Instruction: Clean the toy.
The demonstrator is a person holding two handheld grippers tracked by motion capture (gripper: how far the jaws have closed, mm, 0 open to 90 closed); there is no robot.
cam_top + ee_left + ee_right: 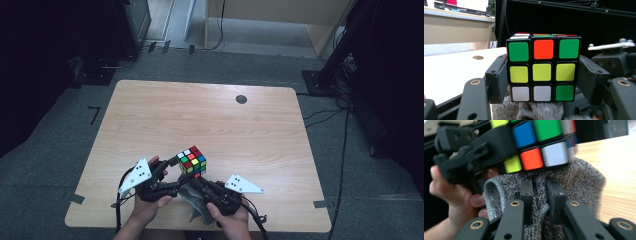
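Both grippers are showing matte black bodies. The left gripper point(172, 165) is wearing a pale grey three-cornered plate dotted with dark screws, and a black cable is trailing from it. The right gripper point(192, 181) is carrying a like plate and cable. Their black linkage arms are showing brass-ringed pivot holes, and the fingers point(527, 195) are showing flat dark pads with small screws. The forearms are coming in bare, wearing no sleeves.
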